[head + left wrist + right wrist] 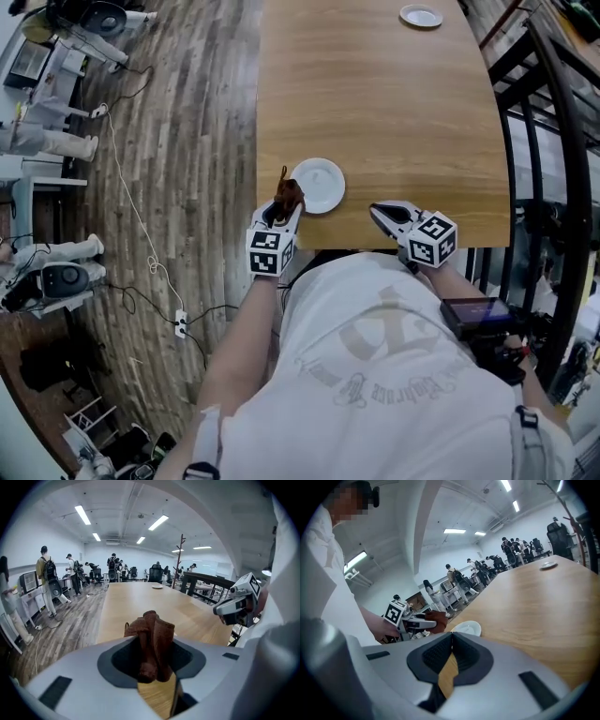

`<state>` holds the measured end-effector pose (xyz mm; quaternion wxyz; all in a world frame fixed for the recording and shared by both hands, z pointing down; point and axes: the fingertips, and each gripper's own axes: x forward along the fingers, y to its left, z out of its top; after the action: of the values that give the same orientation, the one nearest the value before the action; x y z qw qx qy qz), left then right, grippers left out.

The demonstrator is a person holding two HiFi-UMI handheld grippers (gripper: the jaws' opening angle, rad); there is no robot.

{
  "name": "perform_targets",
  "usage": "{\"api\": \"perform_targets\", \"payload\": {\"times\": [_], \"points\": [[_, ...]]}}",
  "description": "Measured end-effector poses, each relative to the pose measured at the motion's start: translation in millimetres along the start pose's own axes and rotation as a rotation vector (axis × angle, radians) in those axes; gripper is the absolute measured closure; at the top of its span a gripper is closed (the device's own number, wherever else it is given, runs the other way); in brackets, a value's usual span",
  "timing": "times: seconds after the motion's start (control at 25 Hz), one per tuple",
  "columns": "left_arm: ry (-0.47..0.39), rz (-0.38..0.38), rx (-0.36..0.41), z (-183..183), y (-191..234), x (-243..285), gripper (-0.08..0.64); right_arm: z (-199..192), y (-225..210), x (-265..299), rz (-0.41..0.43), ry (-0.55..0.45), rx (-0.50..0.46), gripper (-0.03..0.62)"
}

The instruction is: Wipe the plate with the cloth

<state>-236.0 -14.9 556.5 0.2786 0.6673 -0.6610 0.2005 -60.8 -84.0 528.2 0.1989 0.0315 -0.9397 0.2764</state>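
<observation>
Two steps approx: pickup done, wipe left to do. Left gripper (284, 214) jaws pinched on brown cloth (289, 195), just beside plate's (319, 186) left rim at tabletop (375, 103) near edge; contact unclear. Right gripper (391, 215) jaws closed together, nothing btwn, off to plate's right.

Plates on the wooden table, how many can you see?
2. The near plate sits at the near edge of the table, right beside the left gripper that holds the brown cloth. The far plate lies at the far end. No others show.
</observation>
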Motion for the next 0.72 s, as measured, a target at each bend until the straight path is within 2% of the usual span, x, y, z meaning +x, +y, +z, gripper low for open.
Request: {"api": "perform_targets", "payload": {"times": [0.32,0.56,0.72], "points": [[0.061,-0.024,0.224,4,18,30,0.391,-5,-6,-11,-0.109,-0.076,0.043,0.579],[0.119,-0.050,0.480,18,14,58,0.391,-9,-23,-26,-0.179,-0.141,0.097,0.579],[0.146,-0.093,0.599,27,1,79,0.391,-15,-28,-28,-0.182,-0.153,0.123,0.578]]}}
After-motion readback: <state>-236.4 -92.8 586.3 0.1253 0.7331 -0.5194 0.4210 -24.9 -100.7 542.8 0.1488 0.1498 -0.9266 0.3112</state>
